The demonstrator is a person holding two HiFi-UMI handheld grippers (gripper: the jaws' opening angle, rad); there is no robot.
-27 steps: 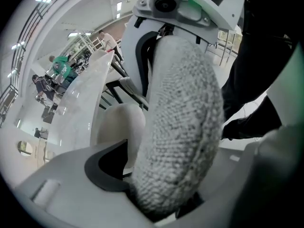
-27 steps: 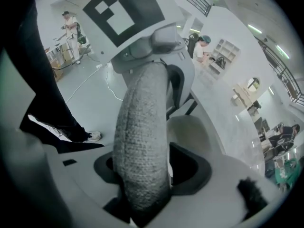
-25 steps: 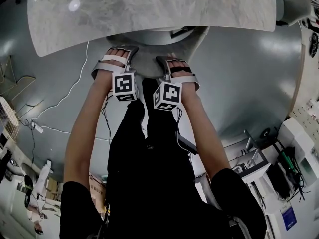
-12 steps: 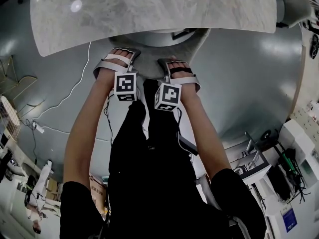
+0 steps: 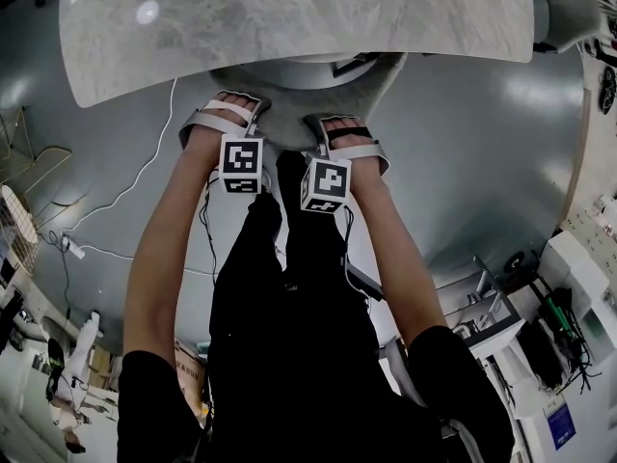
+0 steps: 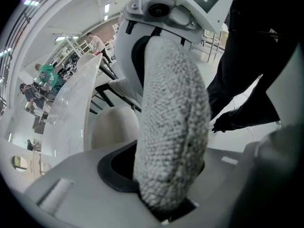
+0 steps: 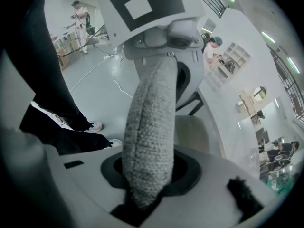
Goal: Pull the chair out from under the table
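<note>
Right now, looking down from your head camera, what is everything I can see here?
Marble table: one, pale grey, top of the head view.
Chair backrest: one, grey nubbly fabric, under the table's near edge.
Cable: one, white, on the floor at left.
Floor: one, grey, glossy, all around.
Left gripper and right gripper: two, pale grey, jaws closing with the backrest's top edge between them.
Arms: two, bare, reaching forward.
</note>
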